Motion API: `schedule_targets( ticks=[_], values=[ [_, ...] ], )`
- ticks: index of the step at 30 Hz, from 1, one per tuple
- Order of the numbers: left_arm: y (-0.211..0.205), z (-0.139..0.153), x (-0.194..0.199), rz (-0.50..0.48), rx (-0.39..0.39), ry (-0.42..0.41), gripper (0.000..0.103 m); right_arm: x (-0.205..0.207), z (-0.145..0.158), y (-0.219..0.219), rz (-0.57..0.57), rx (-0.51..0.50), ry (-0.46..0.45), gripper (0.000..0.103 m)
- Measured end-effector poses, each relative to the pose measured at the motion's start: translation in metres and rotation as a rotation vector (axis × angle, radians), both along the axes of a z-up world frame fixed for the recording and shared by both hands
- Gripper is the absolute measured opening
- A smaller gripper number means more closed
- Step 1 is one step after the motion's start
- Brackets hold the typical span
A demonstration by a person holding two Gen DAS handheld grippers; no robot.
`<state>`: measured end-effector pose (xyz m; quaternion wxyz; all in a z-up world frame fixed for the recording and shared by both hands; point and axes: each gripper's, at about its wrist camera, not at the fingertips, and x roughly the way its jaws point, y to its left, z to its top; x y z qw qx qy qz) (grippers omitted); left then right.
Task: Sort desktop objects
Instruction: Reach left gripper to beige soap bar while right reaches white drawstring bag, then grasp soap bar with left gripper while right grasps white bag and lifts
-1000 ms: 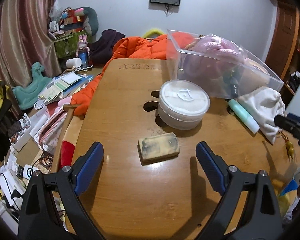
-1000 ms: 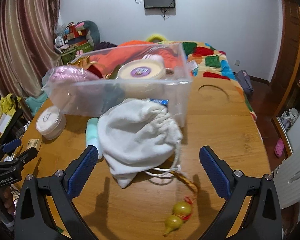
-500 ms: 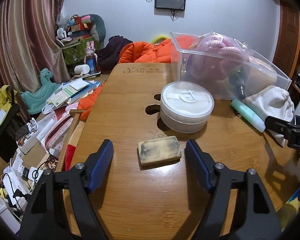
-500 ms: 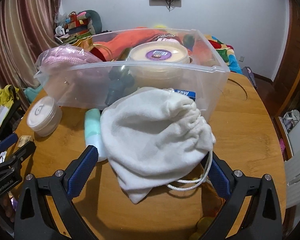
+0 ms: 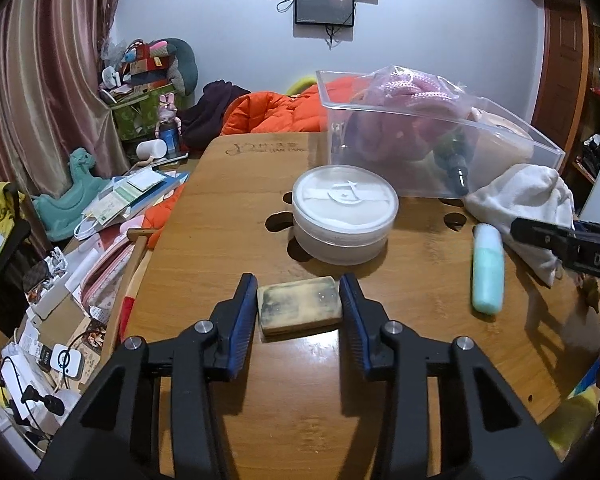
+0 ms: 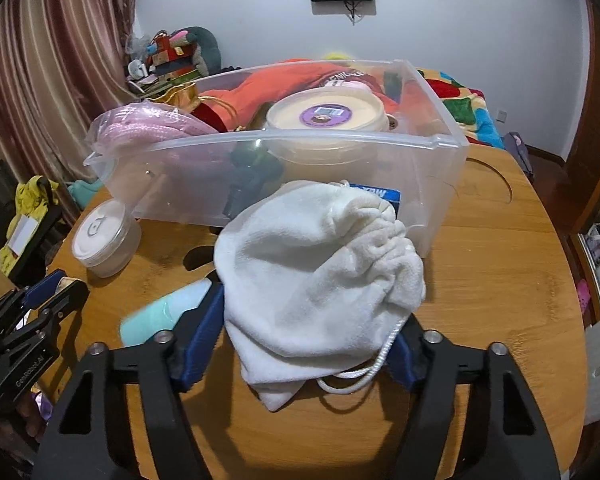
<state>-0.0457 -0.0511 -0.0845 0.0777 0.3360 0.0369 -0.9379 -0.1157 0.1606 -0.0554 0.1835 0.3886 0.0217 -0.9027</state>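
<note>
My left gripper [image 5: 298, 304] is closed onto a worn yellowish block [image 5: 299, 310] that lies on the wooden table [image 5: 228, 240]; both blue pads touch its ends. My right gripper [image 6: 306, 334] is shut on a white drawstring pouch [image 6: 320, 264] in front of the clear plastic bin [image 6: 300, 160]. The pouch also shows in the left wrist view [image 5: 520, 200]. A mint green tube [image 5: 487, 268] lies beside it, and shows in the right wrist view [image 6: 160, 312]. A round white lidded container [image 5: 344, 212] stands behind the block.
The bin [image 5: 420, 136] holds a pink bagged item [image 6: 148, 128], a cream round tub [image 6: 326, 120] and a dark bottle. Clutter of papers and boxes [image 5: 100, 220] fills the floor left of the table. An orange jacket [image 5: 276, 112] lies behind the table.
Both grippers moved forward and closed: the left onto the yellowish block, the right onto the white pouch. The pouch's cord and gourd charms are now out of sight.
</note>
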Motion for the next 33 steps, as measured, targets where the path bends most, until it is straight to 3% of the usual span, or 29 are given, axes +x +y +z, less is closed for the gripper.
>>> schedule_targets(
  ticks=[2,8,13,14,22,33],
  values=[
    [0.0,0.001,0.002,-0.007,0.014,-0.002,0.041,0.0,0.004,0.002,-0.003,-0.003,0.006,0.045],
    [-0.003,0.004,0.008,-0.022,0.084,-0.002,0.041,0.0,0.008,0.012,0.007,-0.065,-0.016,0.035],
    [0.003,0.013,0.014,-0.029,0.083,0.023,0.041,0.006,0.013,0.021,0.019,-0.129,-0.02,0.028],
    [0.004,0.015,0.015,-0.032,0.082,0.03,0.041,0.007,0.015,0.023,0.015,-0.136,-0.015,0.02],
    [0.016,0.033,0.022,-0.081,0.087,0.078,0.041,0.023,0.024,0.021,0.028,-0.116,0.031,0.02],
    [0.021,0.054,0.021,-0.1,0.094,0.122,0.041,0.027,0.042,0.034,0.059,-0.245,0.033,0.018]
  ],
)
